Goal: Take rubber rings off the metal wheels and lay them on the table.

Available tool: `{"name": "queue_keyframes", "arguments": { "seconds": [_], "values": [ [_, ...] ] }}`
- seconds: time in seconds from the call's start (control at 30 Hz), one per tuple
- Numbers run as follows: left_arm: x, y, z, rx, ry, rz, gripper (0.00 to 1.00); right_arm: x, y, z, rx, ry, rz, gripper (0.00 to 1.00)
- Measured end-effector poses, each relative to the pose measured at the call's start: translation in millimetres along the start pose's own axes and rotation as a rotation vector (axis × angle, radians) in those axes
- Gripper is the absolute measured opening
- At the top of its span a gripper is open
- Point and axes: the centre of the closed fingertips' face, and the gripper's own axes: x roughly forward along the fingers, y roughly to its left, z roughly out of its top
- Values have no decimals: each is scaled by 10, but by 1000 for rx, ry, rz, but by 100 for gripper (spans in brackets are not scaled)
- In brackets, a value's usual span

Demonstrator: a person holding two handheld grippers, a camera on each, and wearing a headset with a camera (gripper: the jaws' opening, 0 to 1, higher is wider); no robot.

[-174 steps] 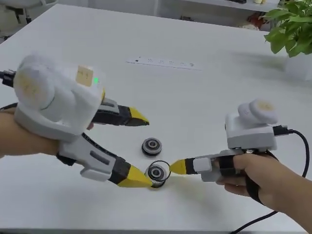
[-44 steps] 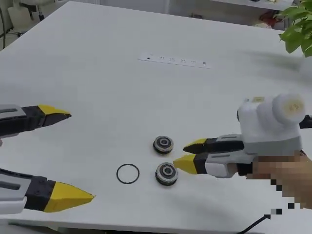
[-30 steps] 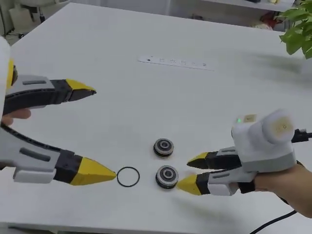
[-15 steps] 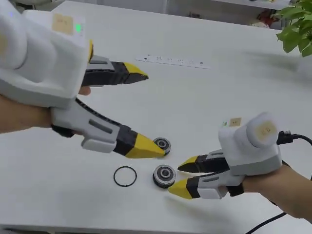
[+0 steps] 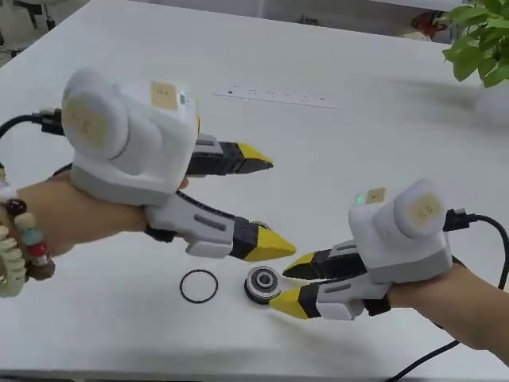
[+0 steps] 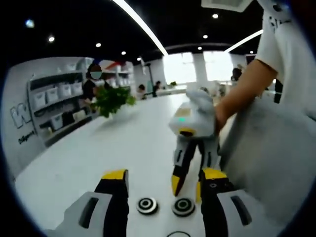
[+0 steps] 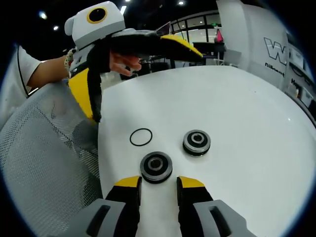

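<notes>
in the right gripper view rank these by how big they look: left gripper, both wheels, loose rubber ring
1. left gripper, by far largest
2. near wheel and far wheel: alike; the near one looks slightly bigger, probably from nearness
3. rubber ring, smallest, a thin loop

Light: bright, even, from ceiling strips overhead | Shadows: soft, faint on the white desk | Glare: windows blown out at 12 o'clock, left gripper view | Distortion: strong fisheye bending toward both gripper views' edges | Blur: plant at 1 o'clock slightly soft, head view
</notes>
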Motion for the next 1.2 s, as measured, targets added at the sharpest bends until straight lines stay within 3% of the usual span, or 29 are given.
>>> {"name": "queue_keyframes", "arguments": {
  "seconds": [0.1,0.13,0.23,0.37,0.47,0.53,0.57,0.63,0.7,0.73,0.77,1.2],
  "values": [
    [24,-35,-170,-13,37,-11,50,9,9,-4,-5,2,3,25],
    [36,-59,-263,-22,69,-23,49,12,13,-6,-6,4,4,25],
    [91,-89,-359,-56,68,-25,44,19,19,-7,-11,7,3,24],
    [184,-160,-491,-67,101,-58,37,21,28,-7,-17,9,3,22],
    [231,-167,-568,-78,117,-52,34,28,34,-17,-22,15,3,22],
    [251,-223,-653,-51,147,-68,33,39,42,-19,-35,20,2,21],
    [260,-260,-699,-31,165,-78,25,39,42,-20,-33,20,2,19],
    [272,-274,-735,-27,179,-83,24,40,37,-20,-31,19,1,19],
    [251,-269,-832,1,230,-82,20,39,31,-29,-29,23,-2,17],
    [272,-263,-776,-16,193,-81,17,37,29,-34,-30,26,-4,16],
    [262,-255,-806,-15,209,-85,16,36,28,-34,-31,25,-5,15],
    [255,-251,-796,-42,173,-67,14,30,19,-61,-71,45,-14,9]
  ]
}}
